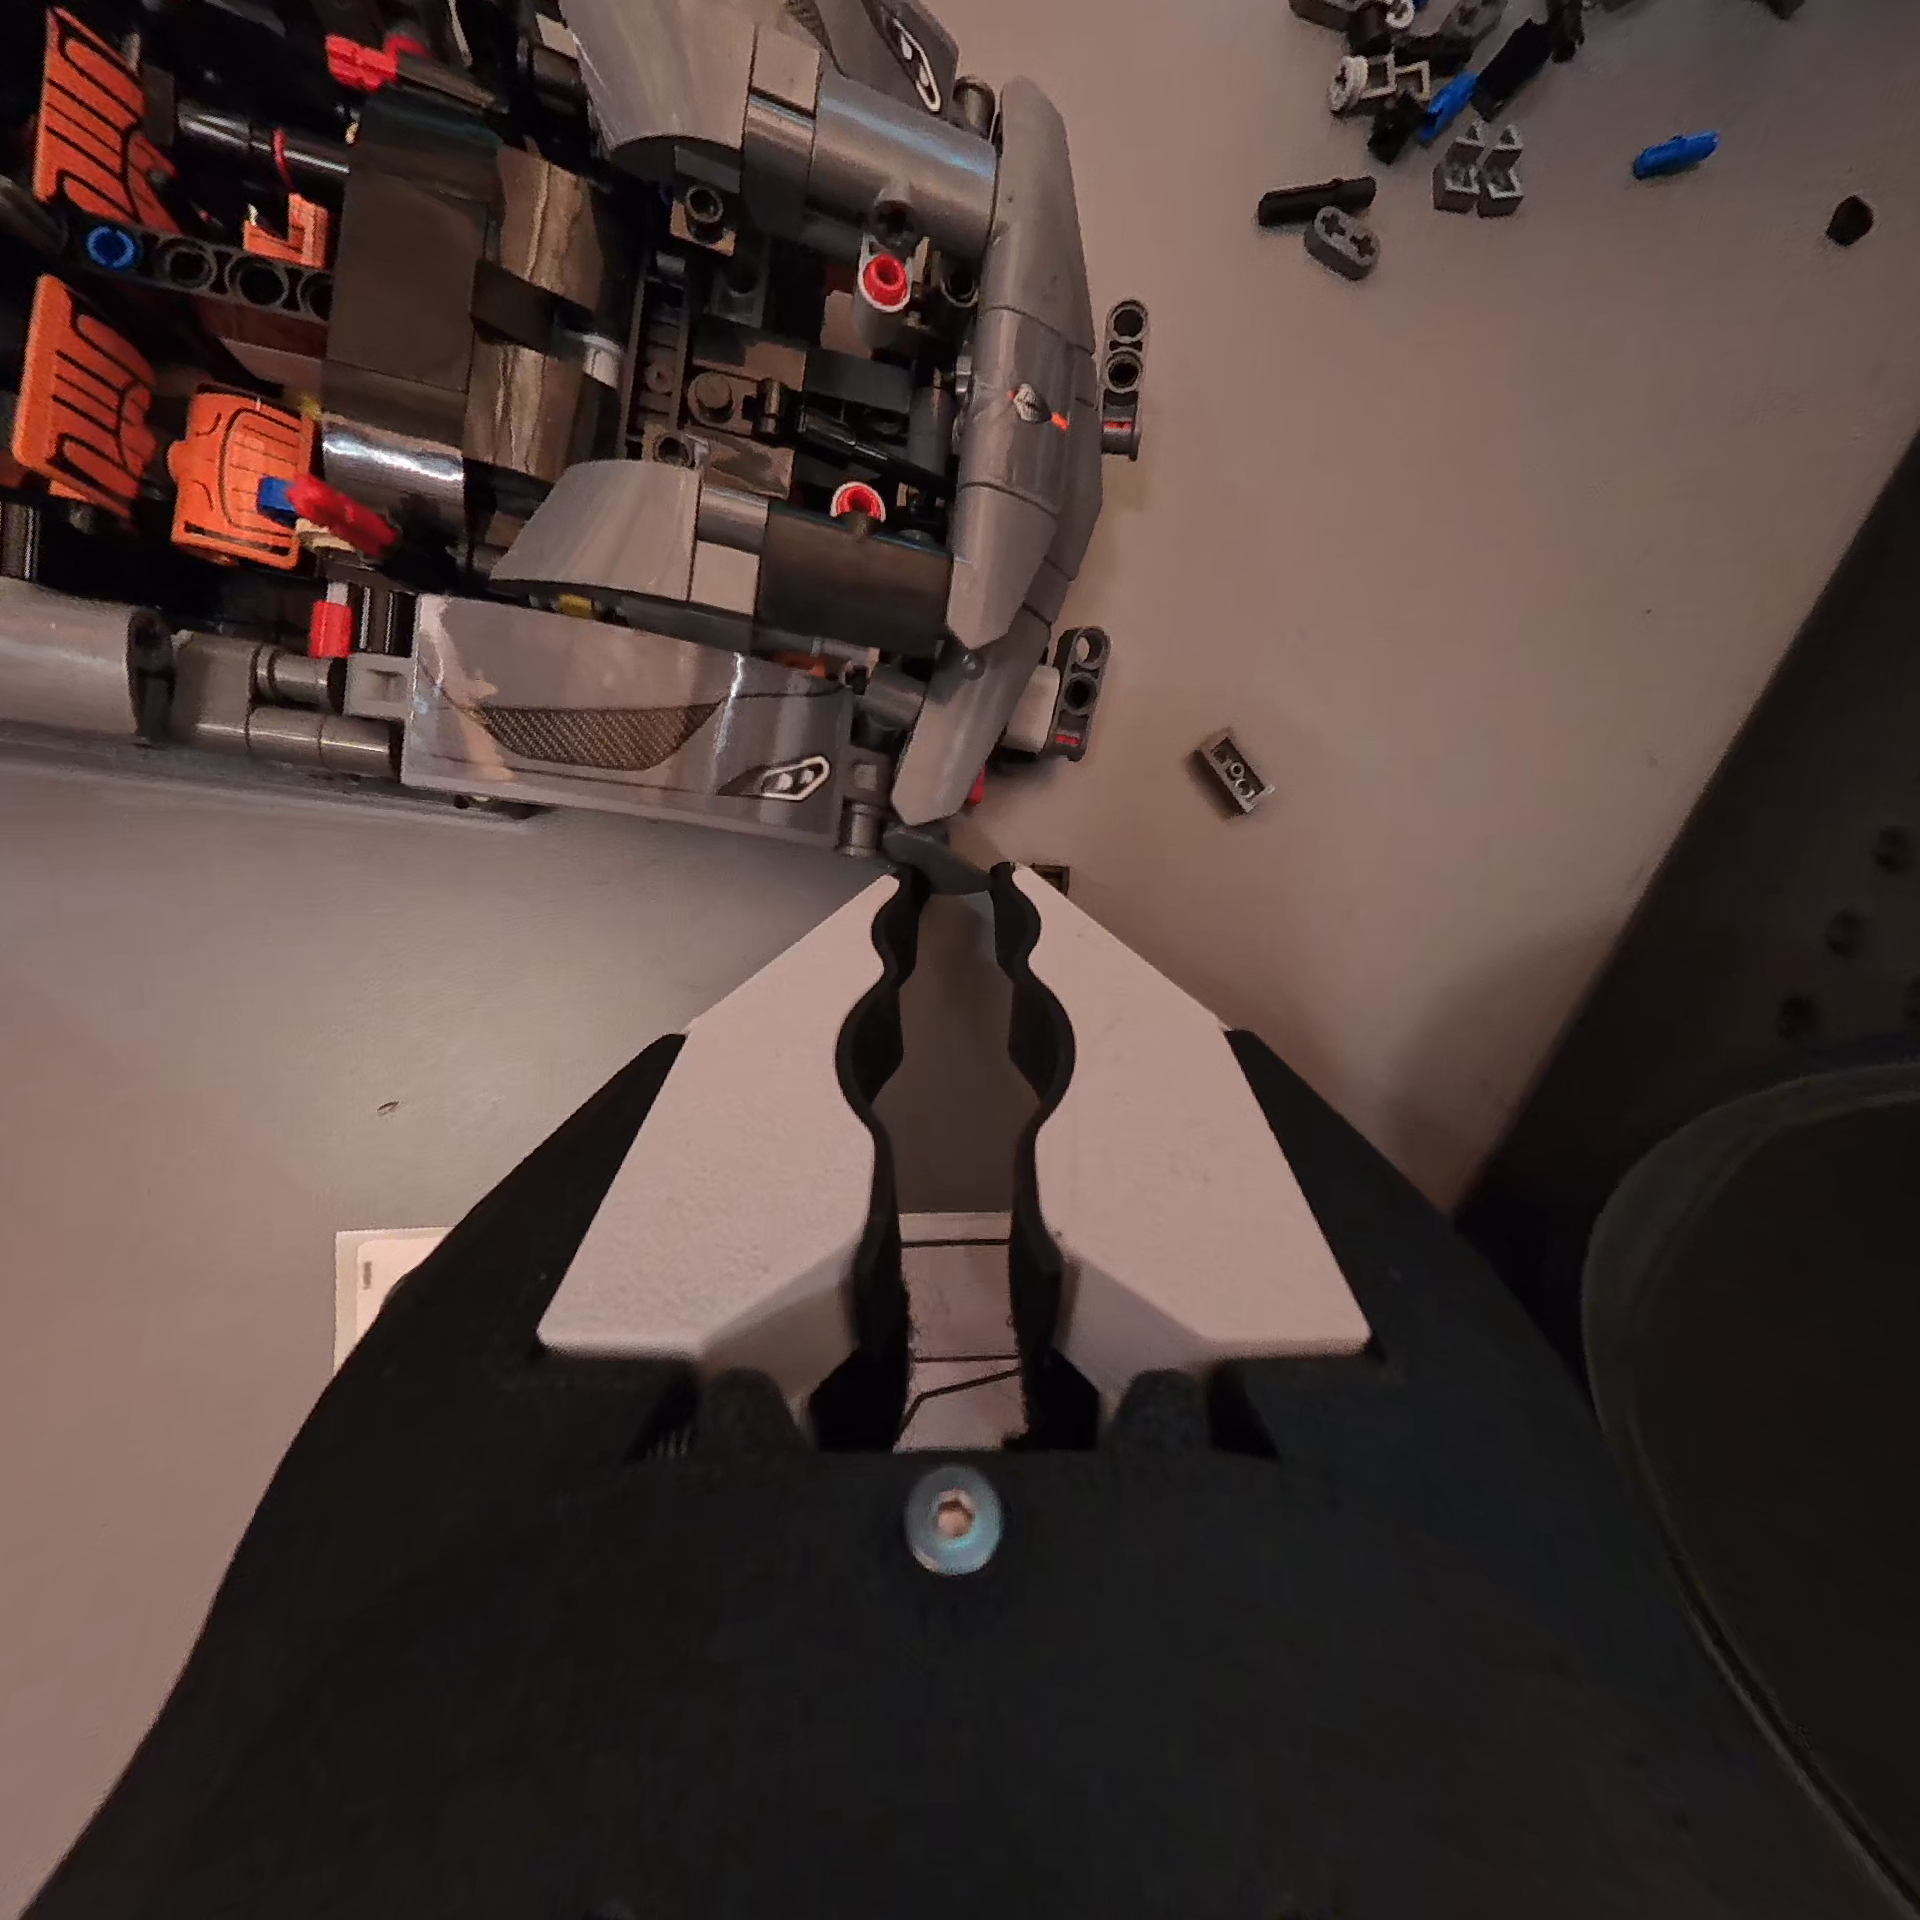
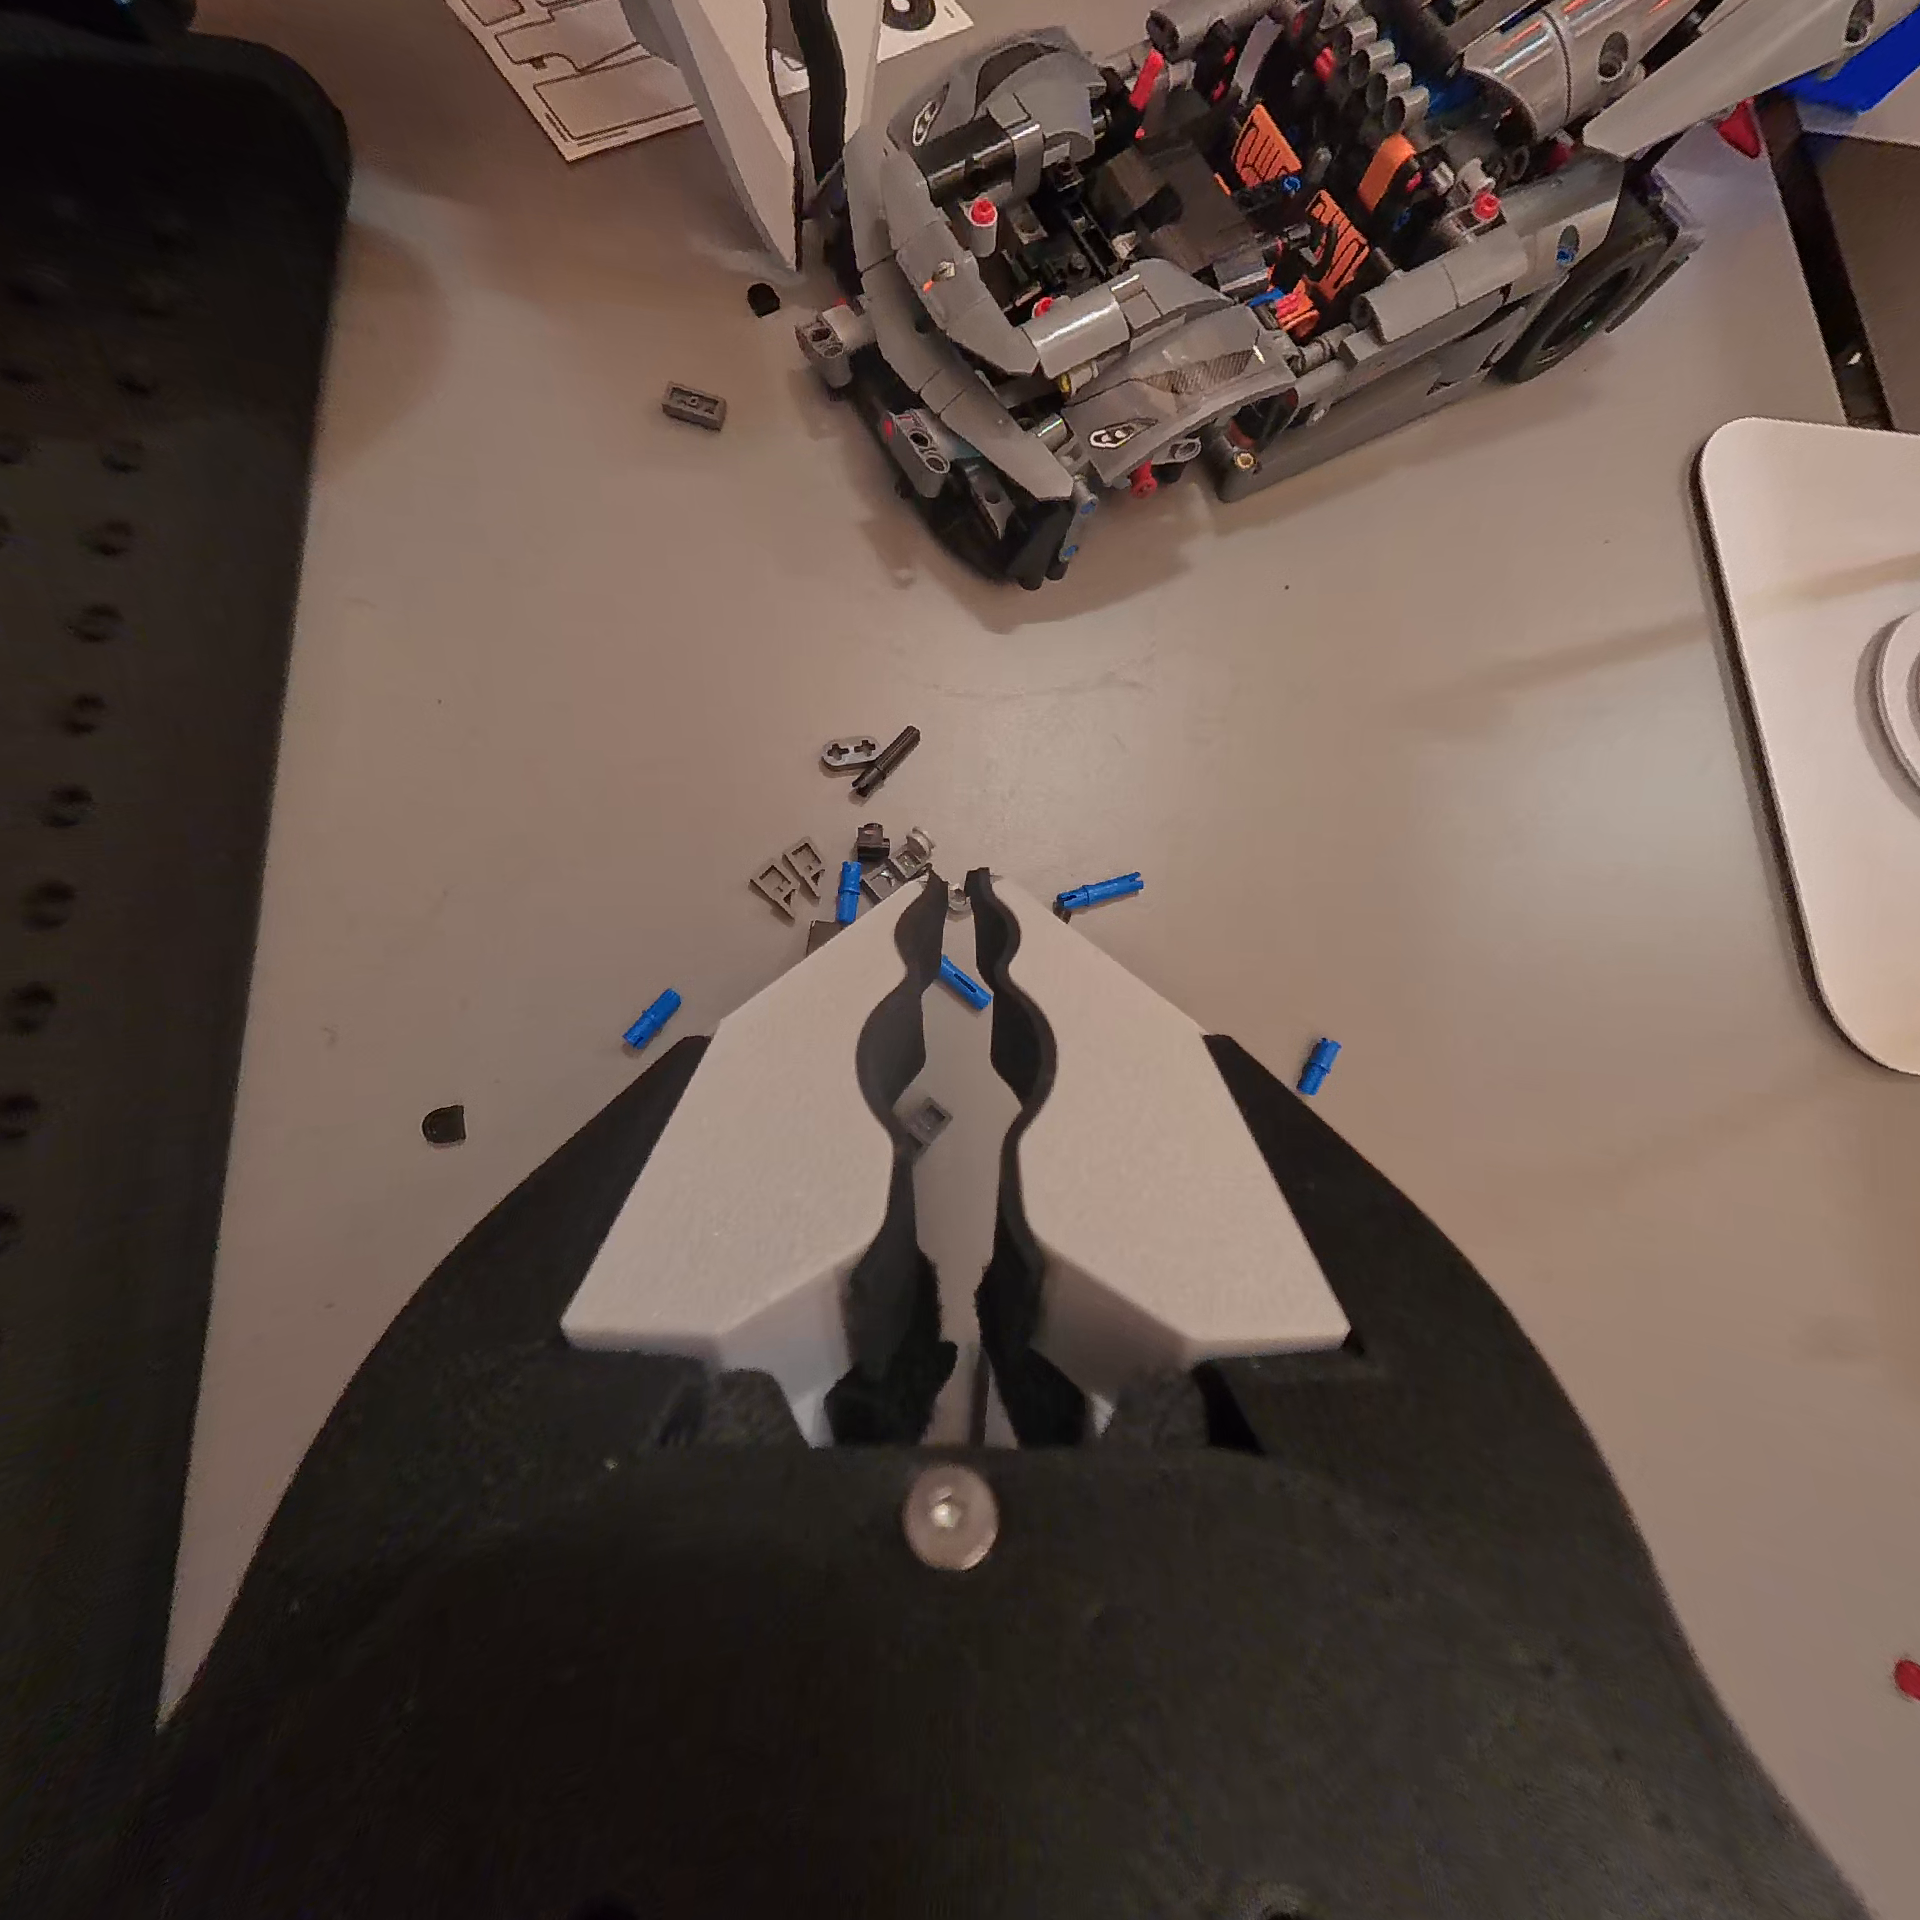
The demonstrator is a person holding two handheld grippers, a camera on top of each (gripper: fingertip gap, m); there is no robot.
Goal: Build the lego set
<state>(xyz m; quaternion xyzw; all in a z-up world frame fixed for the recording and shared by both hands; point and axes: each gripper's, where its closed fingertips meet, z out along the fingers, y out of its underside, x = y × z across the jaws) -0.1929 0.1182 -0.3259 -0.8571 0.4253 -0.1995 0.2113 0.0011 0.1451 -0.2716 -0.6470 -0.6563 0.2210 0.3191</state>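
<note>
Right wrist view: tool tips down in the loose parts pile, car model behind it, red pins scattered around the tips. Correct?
Nearly. In the right wrist view the pins scattered around the right tool tips are blue, not red. The rest holds: the tips sit in the loose parts pile, and the car model stands farther back on the table.

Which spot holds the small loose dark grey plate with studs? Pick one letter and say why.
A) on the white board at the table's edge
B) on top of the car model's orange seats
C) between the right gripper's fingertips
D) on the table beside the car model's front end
D: the dark grey plate lies alone on the table, apart from the front of the car model; the left wrist view shows the same.
</note>
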